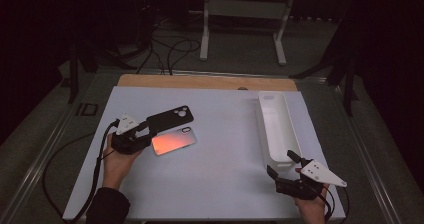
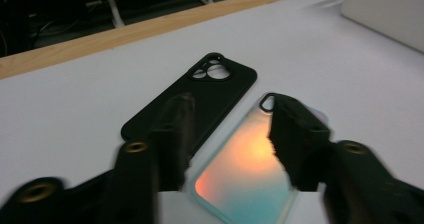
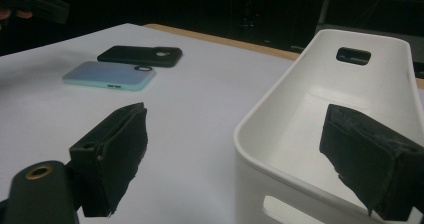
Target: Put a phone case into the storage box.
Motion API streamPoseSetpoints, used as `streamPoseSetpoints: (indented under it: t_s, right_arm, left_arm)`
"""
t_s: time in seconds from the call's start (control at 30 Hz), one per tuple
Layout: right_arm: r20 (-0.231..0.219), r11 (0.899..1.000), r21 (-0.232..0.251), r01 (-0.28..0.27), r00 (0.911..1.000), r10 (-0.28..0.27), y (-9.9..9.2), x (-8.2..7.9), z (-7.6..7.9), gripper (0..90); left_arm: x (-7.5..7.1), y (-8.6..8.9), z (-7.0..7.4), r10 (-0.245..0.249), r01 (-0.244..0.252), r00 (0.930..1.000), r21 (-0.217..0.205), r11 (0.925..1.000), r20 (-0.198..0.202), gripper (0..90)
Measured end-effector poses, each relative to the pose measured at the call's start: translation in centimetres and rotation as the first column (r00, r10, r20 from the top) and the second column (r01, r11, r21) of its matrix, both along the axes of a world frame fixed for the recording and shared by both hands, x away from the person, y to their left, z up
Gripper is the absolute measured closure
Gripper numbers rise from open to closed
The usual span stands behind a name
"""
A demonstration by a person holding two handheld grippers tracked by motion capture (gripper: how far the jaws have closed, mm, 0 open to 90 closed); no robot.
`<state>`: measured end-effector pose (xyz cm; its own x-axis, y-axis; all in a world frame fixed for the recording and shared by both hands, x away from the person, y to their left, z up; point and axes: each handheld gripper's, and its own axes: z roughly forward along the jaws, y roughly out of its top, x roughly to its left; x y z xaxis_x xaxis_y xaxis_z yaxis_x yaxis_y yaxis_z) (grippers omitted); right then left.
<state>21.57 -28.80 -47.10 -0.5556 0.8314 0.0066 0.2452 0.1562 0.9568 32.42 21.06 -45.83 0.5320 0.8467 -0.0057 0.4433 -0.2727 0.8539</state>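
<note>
the shiny phone case (image 2: 245,171) looks light, thin and slippery; best pinched by its long edges. both the left gripper (image 2: 227,134) and right gripper (image 3: 235,149) stand apart, empty.

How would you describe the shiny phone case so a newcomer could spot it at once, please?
On the white table, look to the left half, opposite the long white bin. Two phone cases lie side by side there, just ahead of the left tool. Yours is the nearer one, the iridescent case glowing orange, not the matte black case.
</note>
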Motion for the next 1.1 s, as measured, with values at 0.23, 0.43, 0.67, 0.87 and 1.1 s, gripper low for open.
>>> streamPoseSetpoints:
  t_s: [0.23,0.43,0.67,0.87,1.1]
  right_arm:
    - [0.001,1.000,-0.004,0.000,1.0000,0.000,0.0,0.0,0.0,11.6]
    - [0.001,1.000,-0.005,-0.001,1.0000,0.001,0.0,0.0,0.0,11.6]
    - [0.004,1.000,-0.002,0.001,1.0000,-0.001,-0.1,0.0,0.0,11.6]
    - [0.002,1.000,-0.004,-0.001,1.0000,0.001,0.0,0.0,0.0,11.6]
    - [0.004,1.000,-0.006,-0.001,1.0000,0.001,0.0,0.0,-0.1,11.6]
  left_arm:
    - [1.8,-0.5,-1.0,0.015,-0.014,0.9991,0.040,0.9991,-0.039,88.7]
    - [3.5,-1.6,-2.6,-0.001,0.009,0.9940,0.067,0.9977,-0.109,89.9]
    - [4.9,-2.2,-4.0,0.005,0.013,0.9841,0.102,0.9947,-0.178,89.9]
    - [5.5,-2.3,-5.1,0.004,0.031,0.9736,0.151,0.9881,-0.228,89.8]
    - [5.8,-2.1,-5.4,0.016,0.023,0.9699,0.157,0.9873,-0.243,89.7]
